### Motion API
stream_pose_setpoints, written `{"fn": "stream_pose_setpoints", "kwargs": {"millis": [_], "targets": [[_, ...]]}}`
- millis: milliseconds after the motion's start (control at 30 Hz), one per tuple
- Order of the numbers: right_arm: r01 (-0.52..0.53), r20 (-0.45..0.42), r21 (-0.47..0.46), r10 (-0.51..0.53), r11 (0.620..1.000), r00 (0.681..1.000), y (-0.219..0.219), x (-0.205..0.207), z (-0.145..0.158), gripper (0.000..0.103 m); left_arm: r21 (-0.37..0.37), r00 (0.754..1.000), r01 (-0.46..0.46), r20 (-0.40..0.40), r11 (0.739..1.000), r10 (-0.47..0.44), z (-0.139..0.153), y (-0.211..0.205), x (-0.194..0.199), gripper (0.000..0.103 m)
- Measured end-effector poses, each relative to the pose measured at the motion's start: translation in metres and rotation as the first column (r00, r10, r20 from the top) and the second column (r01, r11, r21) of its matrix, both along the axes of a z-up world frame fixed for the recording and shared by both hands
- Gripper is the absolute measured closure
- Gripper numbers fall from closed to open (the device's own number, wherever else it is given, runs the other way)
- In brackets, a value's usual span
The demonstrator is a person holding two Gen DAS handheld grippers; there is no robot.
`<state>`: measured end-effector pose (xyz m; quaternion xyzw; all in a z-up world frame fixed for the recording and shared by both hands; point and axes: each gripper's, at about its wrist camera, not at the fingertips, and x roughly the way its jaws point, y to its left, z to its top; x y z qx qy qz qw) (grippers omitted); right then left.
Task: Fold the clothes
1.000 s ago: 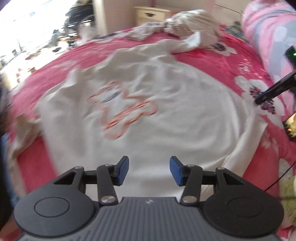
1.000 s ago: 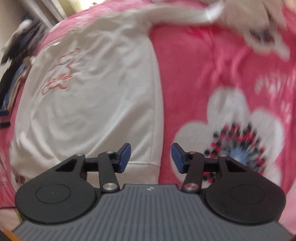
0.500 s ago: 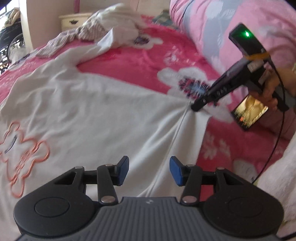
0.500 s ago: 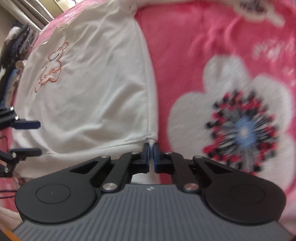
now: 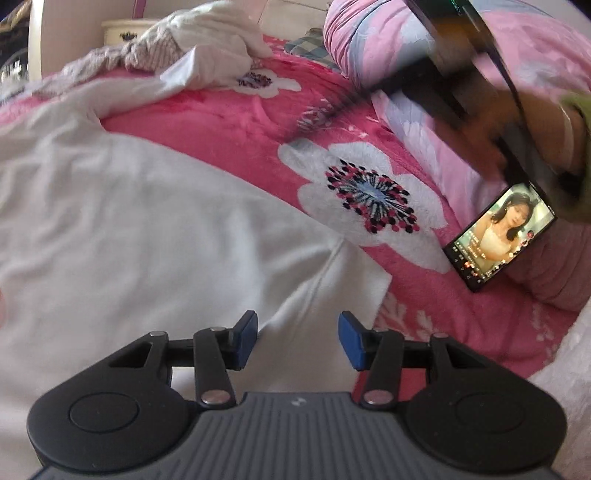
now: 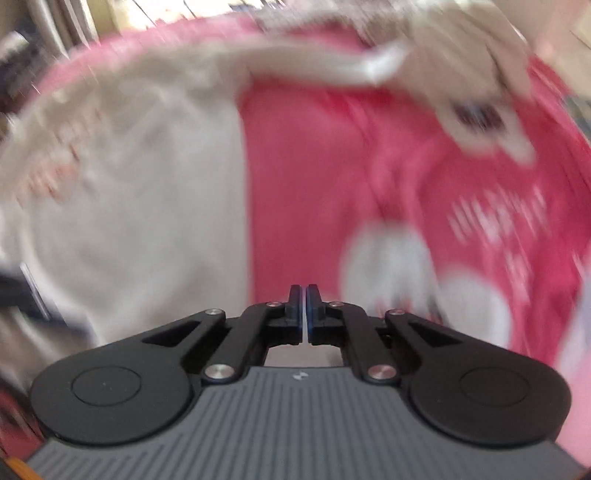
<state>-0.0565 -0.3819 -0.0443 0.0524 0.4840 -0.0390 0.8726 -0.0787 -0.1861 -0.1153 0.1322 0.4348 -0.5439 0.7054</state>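
A white shirt lies spread on a pink flowered blanket. Its near right hem corner rests flat on the bed. My left gripper hangs open just above that hem, nothing between its blue pads. In the left wrist view my right gripper is a dark blur above the blanket, apart from the shirt, held by a hand. The right wrist view is blurred: the right gripper is shut, no cloth shows between its pads, and the shirt lies to its left.
A phone with a lit screen lies on the blanket right of the shirt corner. A rolled pink and blue quilt lines the far right. A heap of pale clothes sits at the far end, a cream nightstand behind it.
The left gripper swung right and sank toward the shirt's hem corner. The right gripper shut at that corner and tugged it, then rose away; the corner now lies flat.
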Motion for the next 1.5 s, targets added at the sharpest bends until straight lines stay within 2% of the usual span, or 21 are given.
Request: {"fn": "stream_pose_setpoints", "kwargs": {"millis": [100, 133, 200, 267, 333, 400, 433, 500, 533, 600, 633, 667, 800, 900, 1033, 1100, 1167, 1233, 1333, 1433, 1500], "targets": [[-0.049, 0.084, 0.109, 0.040, 0.993, 0.996, -0.002, 0.053, 0.004, 0.083, 0.004, 1.000, -0.017, -0.017, 1.000, 0.017, -0.007, -0.001, -0.004, 0.053], [-0.064, 0.105, 0.136, 0.050, 0.989, 0.993, -0.004, 0.071, 0.000, 0.075, 0.003, 1.000, -0.019, -0.013, 1.000, 0.019, -0.007, -0.001, -0.005, 0.052], [-0.058, 0.114, 0.193, 0.036, 0.979, 0.993, -0.015, 0.110, -0.016, 0.070, 0.004, 1.000, -0.021, -0.013, 1.000, 0.021, -0.006, -0.001, -0.005, 0.052], [0.006, 0.098, 0.301, -0.037, 0.953, 0.994, -0.035, 0.149, -0.035, 0.066, 0.004, 0.999, -0.023, -0.025, 1.000, 0.024, -0.007, -0.001, -0.004, 0.052], [0.096, 0.077, 0.458, -0.147, 0.884, 0.986, -0.059, 0.183, -0.054, 0.058, 0.005, 0.999, -0.025, -0.037, 1.000, 0.026, -0.008, -0.001, -0.002, 0.052], [0.182, 0.029, 0.594, -0.247, 0.784, 0.969, -0.080, 0.214, -0.076, 0.051, 0.008, 0.999, -0.024, -0.044, 1.000, 0.024, -0.009, -0.002, -0.001, 0.052], [0.215, 0.003, 0.633, -0.280, 0.744, 0.960, -0.085, 0.225, -0.086, 0.046, 0.010, 0.999, -0.022, -0.043, 1.000, 0.023, -0.010, -0.002, -0.002, 0.052], [0.271, -0.044, 0.680, -0.331, 0.681, 0.943, -0.091, 0.245, -0.105, 0.046, 0.014, 0.999, -0.017, -0.040, 1.000, 0.017, -0.011, -0.004, -0.003, 0.052], [0.275, -0.039, 0.687, -0.344, 0.673, 0.938, -0.091, 0.250, -0.108, 0.047, 0.014, 0.999, -0.013, -0.040, 1.000, 0.014, -0.011, -0.004, -0.003, 0.051], [0.258, 0.003, 0.686, -0.358, 0.681, 0.934, -0.089, 0.257, -0.108, 0.073, 0.013, 0.999, -0.010, -0.043, 1.000, 0.011, -0.011, -0.005, -0.003, 0.050], [0.241, 0.029, 0.676, -0.352, 0.697, 0.935, -0.087, 0.258, -0.106, 0.093, 0.012, 0.999, -0.011, -0.048, 1.000, 0.012, -0.011, -0.005, -0.002, 0.050], [0.219, 0.058, 0.660, -0.340, 0.719, 0.939, -0.085, 0.257, -0.102, 0.095, 0.011, 0.999, -0.013, -0.053, 1.000, 0.013, -0.011, -0.006, -0.002, 0.050], [0.162, 0.226, 0.581, -0.349, 0.798, 0.909, -0.091, 0.241, -0.073, 0.097, 0.008, 0.997, -0.018, -0.080, 1.000, 0.018, -0.010, -0.008, 0.003, 0.050], [0.164, 0.272, 0.506, -0.337, 0.847, 0.901, -0.100, 0.239, -0.067, 0.098, 0.015, 0.997, -0.005, -0.073, 1.000, 0.006, -0.012, -0.012, 0.002, 0.050], [0.215, 0.223, 0.387, -0.317, 0.897, 0.922, -0.108, 0.256, -0.092, 0.100, 0.024, 0.998, 0.008, -0.055, 1.000, -0.007, -0.013, -0.017, 0.000, 0.049], [0.220, 0.214, 0.417, -0.331, 0.882, 0.919, -0.113, 0.251, -0.093, 0.099, 0.023, 0.998, 0.006, -0.056, 1.000, -0.004, -0.013, -0.017, 0.000, 0.049], [0.209, 0.222, 0.400, -0.316, 0.892, 0.922, -0.115, 0.243, -0.080, 0.089, 0.020, 0.999, 0.005, -0.054, 1.000, -0.004, -0.012, -0.016, -0.001, 0.049], [0.181, 0.244, 0.347, -0.275, 0.920, 0.930, -0.109, 0.225, -0.058, 0.088, 0.015, 0.999, 0.006, -0.049, 1.000, -0.006, -0.010, -0.015, -0.001, 0.049], [0.083, 0.259, 0.222, -0.141, 0.971, 0.956, -0.089, 0.184, -0.023, 0.086, 0.006, 0.999, 0.006, -0.036, 1.000, -0.006, -0.007, -0.013, -0.002, 0.050], [-0.020, 0.175, 0.150, -0.007, 0.988, 0.985, -0.057, 0.135, -0.011, 0.085, -0.003, 1.000, 0.001, -0.014, 1.000, -0.001, -0.003, -0.010, -0.003, 0.050], [-0.037, 0.107, 0.147, 0.022, 0.988, 0.994, -0.039, 0.103, -0.013, 0.085, -0.008, 1.000, -0.001, 0.001, 1.000, 0.001, 0.000, -0.006, -0.005, 0.050]]}}
